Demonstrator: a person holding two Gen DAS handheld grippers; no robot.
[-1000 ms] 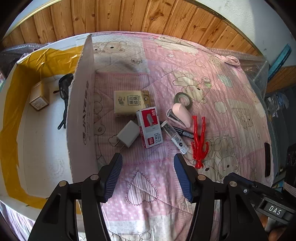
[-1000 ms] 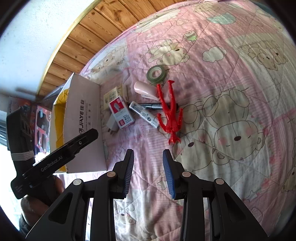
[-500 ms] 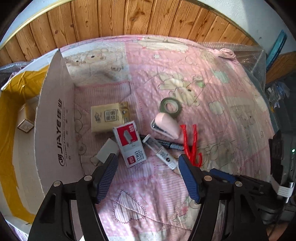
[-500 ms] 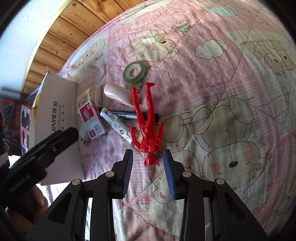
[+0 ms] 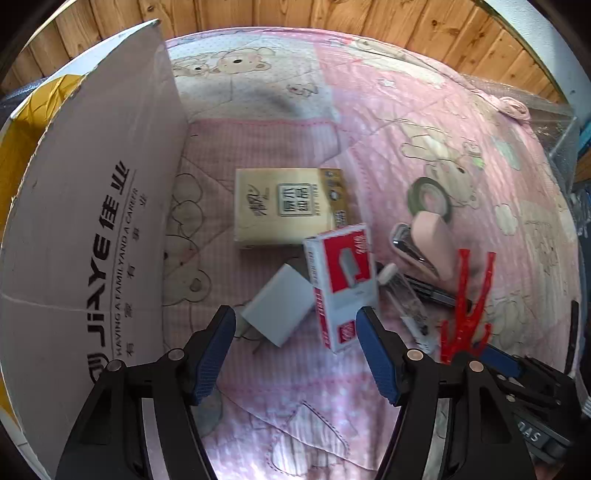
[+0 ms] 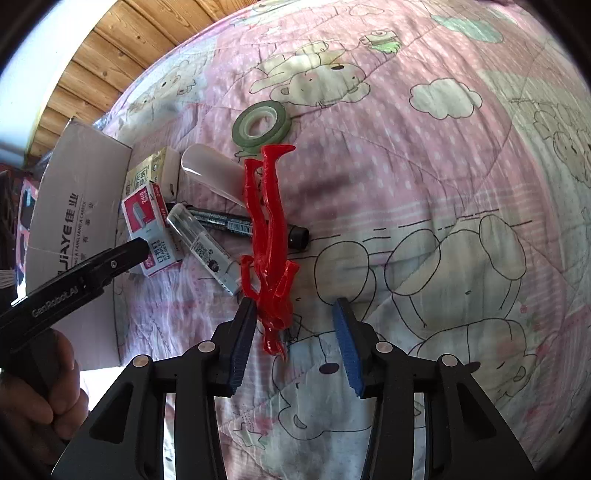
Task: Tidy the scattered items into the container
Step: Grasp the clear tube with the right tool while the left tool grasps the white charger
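Small items lie on a pink bear quilt beside the cardboard box (image 5: 92, 240). My left gripper (image 5: 295, 325) is open, with a white charger (image 5: 280, 314) and a red staple box (image 5: 341, 284) just ahead between its fingers. A tan tissue pack (image 5: 280, 206) lies beyond them. My right gripper (image 6: 293, 312) is open around the near end of a red plastic figure (image 6: 267, 236), which sits close to the left finger. A black marker (image 6: 236, 223), a clear tube (image 6: 203, 243), a pink stapler (image 6: 210, 173) and a green tape roll (image 6: 262, 125) lie nearby.
The box's tall flap (image 6: 74, 192) stands at the left of the pile. In the right wrist view, a hand (image 6: 37, 387) holds the left gripper (image 6: 92, 269) close to the staple box. A wooden wall (image 5: 332, 18) runs behind the bed.
Both grippers have come closer to the pile. The right gripper has opened wider and now has the red figure's end between its fingers. The left now faces the charger and staple box.
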